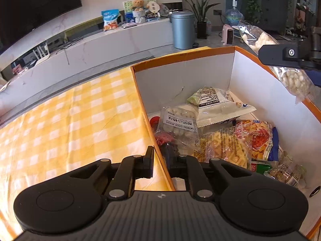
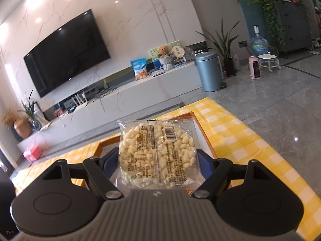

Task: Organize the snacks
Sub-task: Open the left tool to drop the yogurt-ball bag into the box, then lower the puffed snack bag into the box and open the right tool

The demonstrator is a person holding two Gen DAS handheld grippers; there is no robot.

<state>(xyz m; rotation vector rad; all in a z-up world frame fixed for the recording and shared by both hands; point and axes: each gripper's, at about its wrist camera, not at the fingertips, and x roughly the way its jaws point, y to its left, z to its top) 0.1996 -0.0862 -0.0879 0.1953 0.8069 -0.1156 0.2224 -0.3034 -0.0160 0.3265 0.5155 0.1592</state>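
An open cardboard box with an orange rim and white inside stands on the table. Inside lie several snack packets: a white and green bag, a clear pack of white balls and a yellow crisps bag. My left gripper is shut on the box's left wall, one finger outside and one inside. My right gripper is shut on a clear packet of puffed rice, held by its sides. In the left wrist view the right gripper and this packet hang over the box's right rim.
A yellow checked cloth covers the table left of the box and also lies to the box's right. Beyond the table's far edge is grey floor, a white TV unit and a blue bin.
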